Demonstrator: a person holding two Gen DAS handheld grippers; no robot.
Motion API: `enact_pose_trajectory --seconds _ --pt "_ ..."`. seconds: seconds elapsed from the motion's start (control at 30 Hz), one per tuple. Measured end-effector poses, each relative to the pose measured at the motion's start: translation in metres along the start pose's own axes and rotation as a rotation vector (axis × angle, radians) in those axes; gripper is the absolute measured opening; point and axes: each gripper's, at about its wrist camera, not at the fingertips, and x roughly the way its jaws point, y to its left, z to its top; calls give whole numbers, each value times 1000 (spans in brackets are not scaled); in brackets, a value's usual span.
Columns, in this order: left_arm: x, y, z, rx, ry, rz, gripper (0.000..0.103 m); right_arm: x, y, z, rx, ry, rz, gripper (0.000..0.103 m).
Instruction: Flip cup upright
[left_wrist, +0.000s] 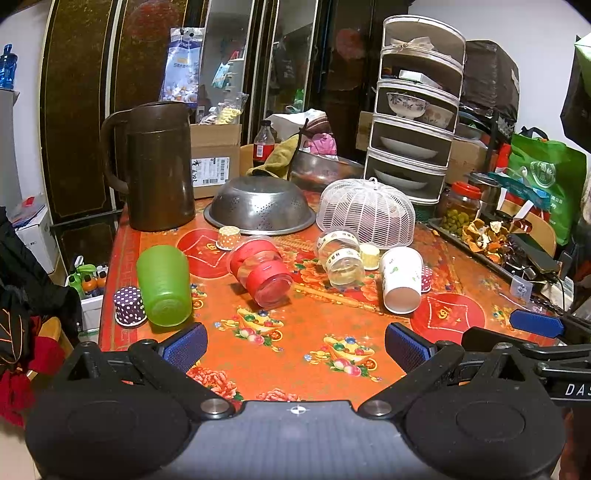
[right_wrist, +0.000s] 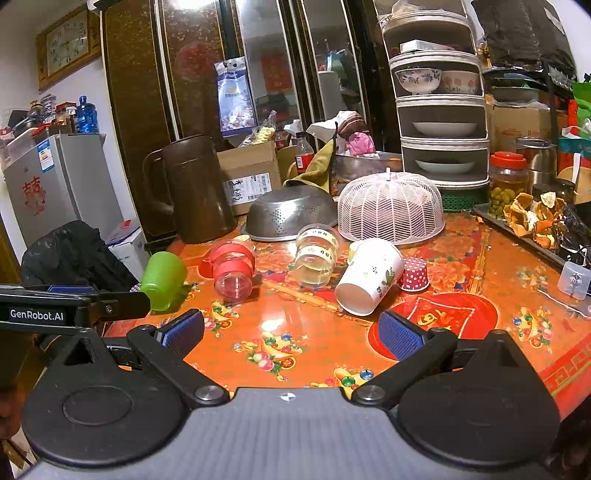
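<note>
Several cups lie on their sides on the red patterned table (left_wrist: 295, 332): a green plastic cup (left_wrist: 164, 286) at the left, a clear cup with red bands (left_wrist: 260, 271), a clear cup with white lettered bands (left_wrist: 341, 258), and a white paper cup (left_wrist: 400, 278). They also show in the right wrist view: the green cup (right_wrist: 162, 280), the red-banded cup (right_wrist: 232, 271), the lettered cup (right_wrist: 317, 256), the paper cup (right_wrist: 369, 277). My left gripper (left_wrist: 295, 345) is open and empty, short of the cups. My right gripper (right_wrist: 291, 332) is open and empty, near the paper cup.
Small dotted paper cups stand upside down: purple (left_wrist: 128, 306), orange (left_wrist: 228, 237), red (right_wrist: 414, 274). Behind are a brown jug (left_wrist: 159, 171), an upturned steel colander (left_wrist: 260, 205), a white mesh food cover (left_wrist: 365, 212), a tiered dish rack (left_wrist: 413, 110) and a tray of peels (left_wrist: 480, 232).
</note>
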Motion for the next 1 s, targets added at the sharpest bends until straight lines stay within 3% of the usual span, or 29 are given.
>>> enact_pose_trajectory --seconds 0.93,1.0 --pt "-3 -2 -1 -1 -30 -1 103 -2 2 -1 -3 2 7 102" --pt "-3 -1 0 -37 -8 -21 103 -2 2 -1 -2 2 6 102"
